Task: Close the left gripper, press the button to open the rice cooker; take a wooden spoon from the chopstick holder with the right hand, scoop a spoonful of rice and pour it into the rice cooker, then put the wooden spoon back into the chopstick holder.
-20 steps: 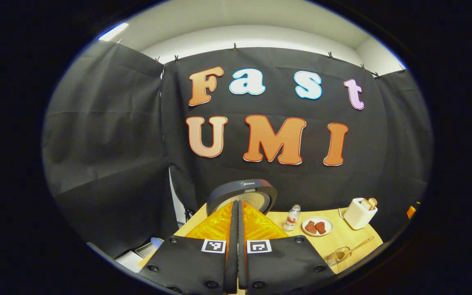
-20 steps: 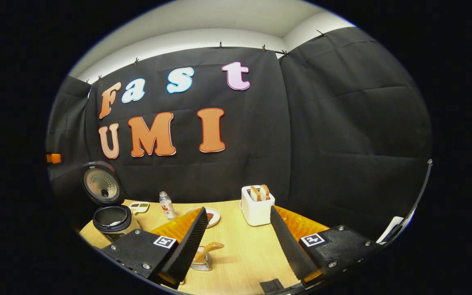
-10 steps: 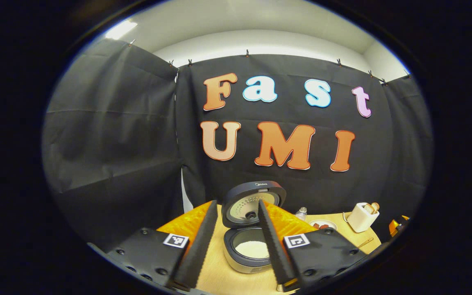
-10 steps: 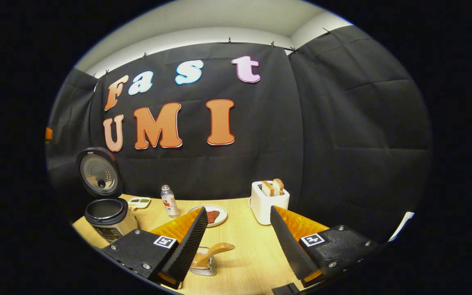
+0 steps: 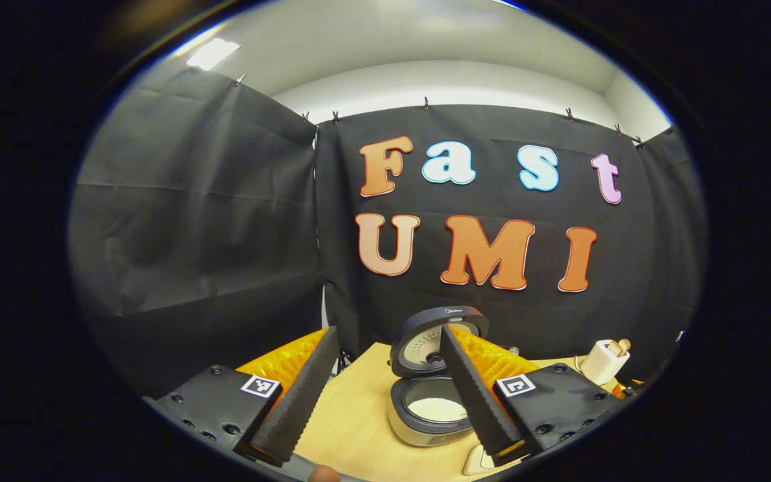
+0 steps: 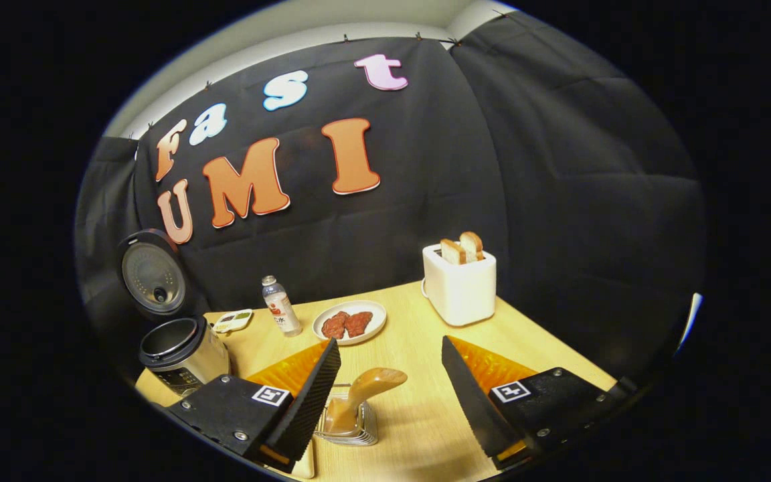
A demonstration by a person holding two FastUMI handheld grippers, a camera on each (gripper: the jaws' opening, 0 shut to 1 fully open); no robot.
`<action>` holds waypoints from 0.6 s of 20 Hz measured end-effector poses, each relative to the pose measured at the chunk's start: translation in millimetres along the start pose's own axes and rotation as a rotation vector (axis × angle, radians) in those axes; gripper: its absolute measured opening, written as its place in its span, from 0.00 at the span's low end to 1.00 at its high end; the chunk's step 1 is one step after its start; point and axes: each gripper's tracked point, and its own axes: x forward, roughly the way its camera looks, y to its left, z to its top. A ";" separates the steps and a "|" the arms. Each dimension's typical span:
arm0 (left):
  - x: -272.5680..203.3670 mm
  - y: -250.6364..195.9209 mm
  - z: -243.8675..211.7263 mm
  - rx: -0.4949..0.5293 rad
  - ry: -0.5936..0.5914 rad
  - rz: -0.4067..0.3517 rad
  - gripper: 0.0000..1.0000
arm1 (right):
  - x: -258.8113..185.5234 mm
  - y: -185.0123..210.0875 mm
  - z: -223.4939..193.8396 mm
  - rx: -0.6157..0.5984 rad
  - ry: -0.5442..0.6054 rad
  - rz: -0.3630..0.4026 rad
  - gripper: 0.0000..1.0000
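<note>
The rice cooker [image 5: 436, 395] stands open on the wooden counter [image 6: 425, 375], so the button step is judged complete. Its round dark lid [image 5: 438, 340] stands raised behind the pot, and white rice lies in the inner bowl. The left tongs [image 5: 385, 395] are spread wide and hold nothing, with the cooker seen between and beyond the two ribbed black fingers.

The step in hand is taking the wooden spoon [image 6: 362, 395]. In the right gripper view the spoon stands tilted in the chopstick holder [image 6: 352, 425], a small wire rack at the near edge of the counter. The smooth, rounded light-brown handle leans to the right. The right tongs [image 6: 392, 395] are spread wide and empty, the holder lying just beside the left finger and the spoon handle within the gap.

Next move, as judged: lower the right tongs around the handle, centre it between the ribbed pads, then close and lift it clear of the wire.

Farther off stand a white toaster [image 6: 459, 284] holding two slices, a white plate [image 6: 350, 321] with reddish-brown pieces, and a small clear bottle [image 6: 280, 306].
</note>
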 end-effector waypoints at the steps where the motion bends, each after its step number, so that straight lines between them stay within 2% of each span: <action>1: -3.2 6.1 0.3 0.012 -0.004 0.018 0.98 | 3.9 1.7 -9.0 0.025 0.026 0.006 0.94; 2: -5.1 11.1 1.0 0.019 -0.007 0.034 0.98 | 7.1 4.8 -18.1 0.054 0.051 0.012 1.00; 3: -8.0 15.6 0.7 0.022 -0.006 0.046 0.99 | 9.4 7.7 -26.5 0.081 0.076 0.018 0.95; 5: -10.5 23.0 -2.5 0.025 0.007 0.060 1.00 | 13.6 18.3 -42.1 0.134 0.123 0.043 0.94; 7: -11.0 30.2 -7.1 0.031 0.023 0.070 0.99 | 16.4 22.6 -51.6 0.183 0.157 0.051 0.83; 8: -7.9 33.3 -7.0 0.031 0.022 0.073 0.99 | 17.7 24.9 -54.4 0.200 0.163 0.049 0.71; 9: -4.4 35.7 -9.2 0.031 0.026 0.075 0.99 | 18.4 26.3 -55.5 0.212 0.168 0.048 0.65; 10: -1.8 37.6 -11.3 0.030 0.031 0.076 0.99 | 19.1 28.8 -56.0 0.222 0.175 0.053 0.53; 11: 0.6 39.0 -11.5 0.029 0.033 0.072 0.99 | 16.9 32.0 -56.6 0.228 0.181 0.061 0.47; 12: 5.0 39.8 -11.1 0.028 0.035 0.064 0.99 | 17.2 35.0 -56.5 0.232 0.192 0.078 0.37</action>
